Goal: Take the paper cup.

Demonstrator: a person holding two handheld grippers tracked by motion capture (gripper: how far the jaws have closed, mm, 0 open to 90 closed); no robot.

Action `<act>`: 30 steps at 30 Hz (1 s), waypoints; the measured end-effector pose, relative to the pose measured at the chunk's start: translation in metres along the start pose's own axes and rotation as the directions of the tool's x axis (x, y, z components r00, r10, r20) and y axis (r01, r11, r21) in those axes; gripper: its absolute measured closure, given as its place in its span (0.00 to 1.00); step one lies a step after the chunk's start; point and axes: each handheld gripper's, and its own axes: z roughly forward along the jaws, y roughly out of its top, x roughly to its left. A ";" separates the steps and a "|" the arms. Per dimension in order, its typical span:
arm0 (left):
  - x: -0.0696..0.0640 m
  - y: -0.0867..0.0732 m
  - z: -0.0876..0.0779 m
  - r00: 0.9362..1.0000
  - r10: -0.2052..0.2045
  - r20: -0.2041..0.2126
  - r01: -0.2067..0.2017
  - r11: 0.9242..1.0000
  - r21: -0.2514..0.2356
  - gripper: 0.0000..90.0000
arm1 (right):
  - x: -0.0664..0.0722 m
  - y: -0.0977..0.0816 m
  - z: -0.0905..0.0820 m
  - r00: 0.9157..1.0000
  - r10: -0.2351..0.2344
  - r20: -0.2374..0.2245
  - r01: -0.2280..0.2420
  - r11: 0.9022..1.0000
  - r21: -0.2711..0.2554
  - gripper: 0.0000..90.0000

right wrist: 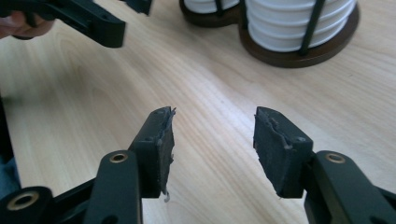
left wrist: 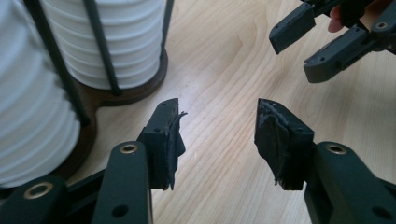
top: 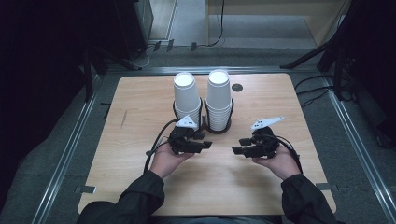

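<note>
Two tall stacks of white paper cups stand in a dark holder with black wire rods, at the middle back of the wooden table. My left gripper hovers just in front of the left stack, pointing right, jaws apart with nothing between them. My right gripper faces it from the right, jaws also apart and empty. In the left gripper view, my left gripper is over bare wood, with the cups at upper left and the right gripper at upper right. In the right gripper view, my right gripper sees the holder's base ahead.
A round black grommet sits in the tabletop behind the cups. Metal rails run along the table's sides, and cables lie on the grey floor at the right. Bare wood lies in front of and beside both hands.
</note>
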 end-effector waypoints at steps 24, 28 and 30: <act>0.010 0.024 -0.013 0.994 -0.025 -0.105 0.023 0.999 -0.027 0.94 | -0.007 0.032 -0.002 0.997 -0.046 0.067 0.049 0.998 -0.045 0.41; 0.008 0.036 -0.007 0.992 -0.020 -0.122 0.018 1.000 -0.019 0.97 | -0.007 0.042 -0.005 0.996 -0.053 0.071 0.056 0.997 -0.043 0.39; 0.007 0.041 -0.003 0.990 -0.027 -0.137 0.025 1.000 -0.016 0.98 | -0.008 0.046 -0.007 0.996 -0.055 0.076 0.059 0.997 -0.047 0.38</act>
